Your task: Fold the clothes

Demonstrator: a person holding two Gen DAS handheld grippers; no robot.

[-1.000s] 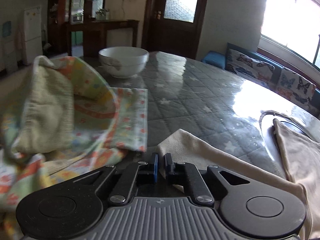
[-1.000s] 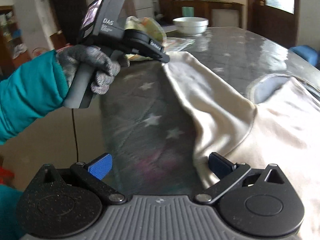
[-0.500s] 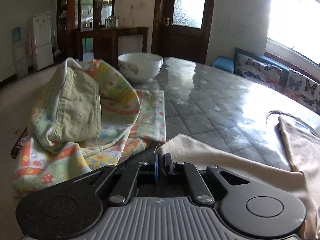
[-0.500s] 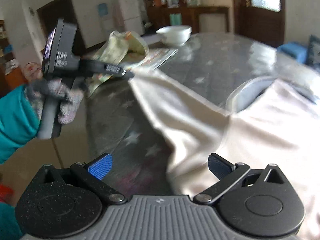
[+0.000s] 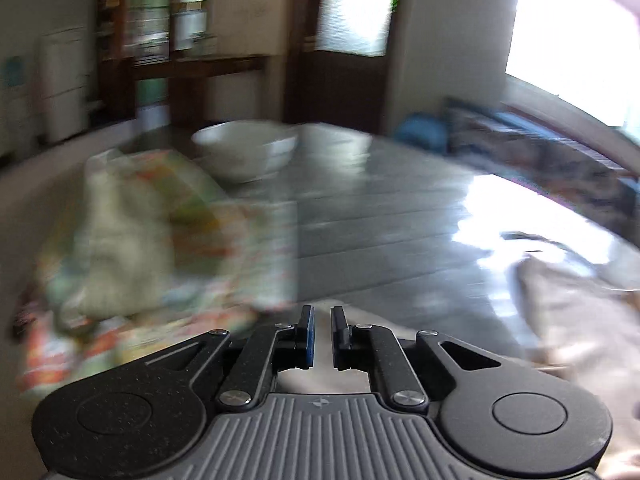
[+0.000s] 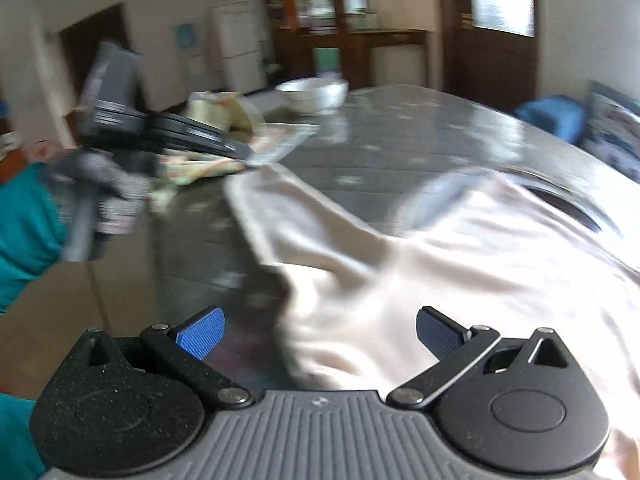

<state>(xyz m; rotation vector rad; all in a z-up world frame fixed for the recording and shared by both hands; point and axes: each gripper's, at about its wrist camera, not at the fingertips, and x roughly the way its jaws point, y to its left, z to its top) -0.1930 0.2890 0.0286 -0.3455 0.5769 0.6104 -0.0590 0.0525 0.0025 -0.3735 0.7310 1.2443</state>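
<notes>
A cream shirt lies spread on the quilted grey table, one sleeve stretched toward the left gripper. In the left wrist view my left gripper sits at the sleeve end; its jaws stand a small gap apart and the blurred frame does not show whether cloth is between them. The left gripper also shows in the right wrist view. My right gripper is open and empty, low over the shirt's near edge.
A colourful patterned cloth pile lies on the table's left, also in the right wrist view. A white bowl stands behind it. A sofa with cushions runs along the right by the window. Both views are motion-blurred.
The left gripper's jaws have parted slightly from fully shut, and it has pulled back from the patterned pile. The right gripper has shifted right over the shirt and stays open.
</notes>
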